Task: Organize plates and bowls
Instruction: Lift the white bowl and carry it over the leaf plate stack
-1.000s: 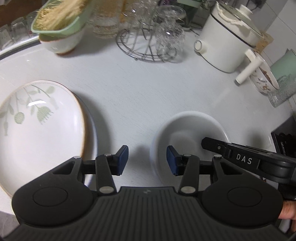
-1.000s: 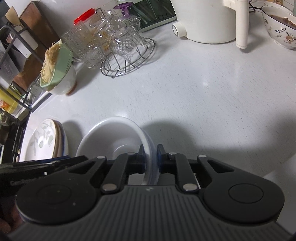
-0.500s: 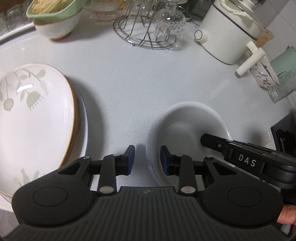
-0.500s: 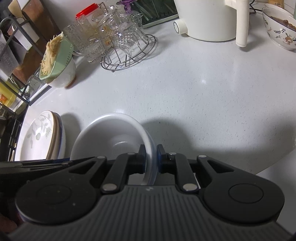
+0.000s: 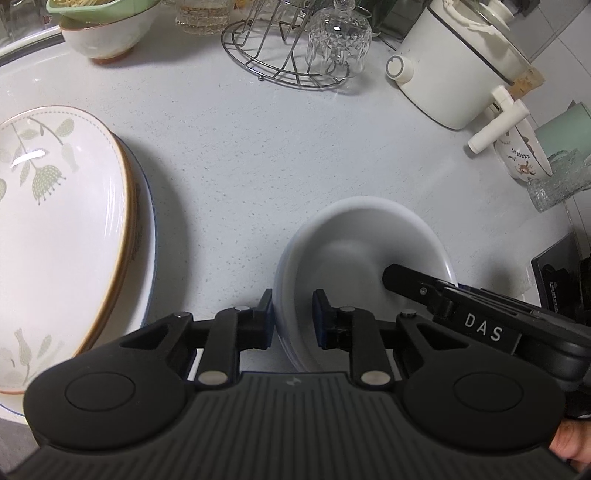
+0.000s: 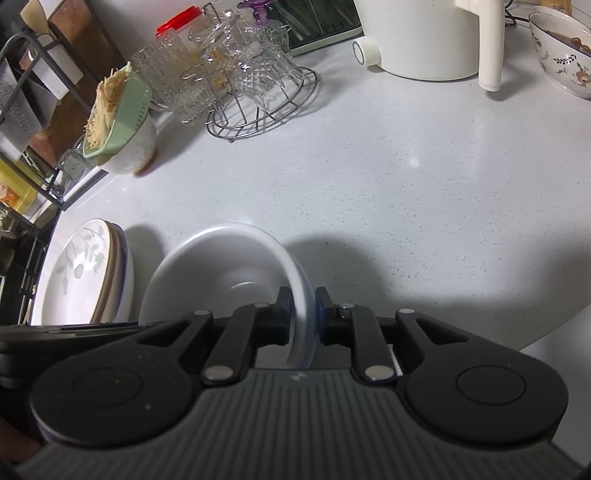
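Observation:
A white bowl (image 5: 362,240) (image 6: 221,266) rests on the white counter (image 5: 258,166). My left gripper (image 5: 293,314) straddles its left rim, one pad on the outer wall and one inside, and its jaws are closing. My right gripper (image 6: 303,317) is clamped over the opposite rim, with its jaws starting to ease open. In the left wrist view one finger (image 5: 413,284) of the right gripper reaches into the bowl. A stack of plates (image 5: 55,221) (image 6: 81,269), the top one printed with leaves, lies to the left of the bowl.
At the back stand a wire rack with glass cups (image 5: 288,66), a white electric pot (image 5: 454,66) and a bowl holding a green strainer (image 5: 107,33). A patterned bowl (image 5: 517,155) and a glass (image 5: 554,188) sit at the right. The counter edge (image 6: 535,339) runs near my right gripper.
The left gripper's jaws have closed from wide apart onto the bowl's left rim, and it has shifted slightly forward. The right gripper has stayed on the other rim.

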Motion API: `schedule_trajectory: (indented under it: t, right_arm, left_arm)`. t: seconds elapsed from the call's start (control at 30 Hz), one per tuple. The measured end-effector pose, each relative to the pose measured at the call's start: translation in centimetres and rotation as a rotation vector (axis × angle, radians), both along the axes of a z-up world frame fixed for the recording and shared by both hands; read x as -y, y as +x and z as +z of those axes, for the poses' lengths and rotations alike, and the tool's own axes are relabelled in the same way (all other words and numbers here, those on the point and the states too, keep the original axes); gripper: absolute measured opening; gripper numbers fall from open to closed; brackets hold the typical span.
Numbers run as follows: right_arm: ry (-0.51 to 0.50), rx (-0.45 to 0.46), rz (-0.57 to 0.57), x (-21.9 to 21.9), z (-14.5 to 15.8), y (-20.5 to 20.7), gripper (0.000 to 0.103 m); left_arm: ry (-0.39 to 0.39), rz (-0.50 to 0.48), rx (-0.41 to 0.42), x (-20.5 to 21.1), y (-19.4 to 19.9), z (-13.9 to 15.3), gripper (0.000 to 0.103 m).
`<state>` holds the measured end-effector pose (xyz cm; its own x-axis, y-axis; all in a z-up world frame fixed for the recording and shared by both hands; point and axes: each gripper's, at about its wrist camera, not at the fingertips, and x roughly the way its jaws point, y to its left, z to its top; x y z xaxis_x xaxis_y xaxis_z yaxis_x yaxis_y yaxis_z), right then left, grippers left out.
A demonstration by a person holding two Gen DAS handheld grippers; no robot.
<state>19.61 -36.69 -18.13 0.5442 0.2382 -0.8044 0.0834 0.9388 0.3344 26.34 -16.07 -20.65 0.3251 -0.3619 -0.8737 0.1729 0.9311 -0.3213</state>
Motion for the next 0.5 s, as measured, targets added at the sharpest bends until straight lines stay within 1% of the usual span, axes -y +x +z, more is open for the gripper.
schedule_trajectory:
  t: [0.27, 0.5]
  right_arm:
    - [0.013, -0.012, 0.01, -0.2, 0.0, 0.1, 0.017]
    - [0.037, -0.012, 0.011, -0.1, 0.8, -0.5, 0.016]
  left_arm:
    - [-0.007, 0.021, -0.014, -0.5, -0.5, 0.1, 0.024]
    - [-0.009, 0.034, -0.003, -0.8, -1.2, 1.2, 0.024]
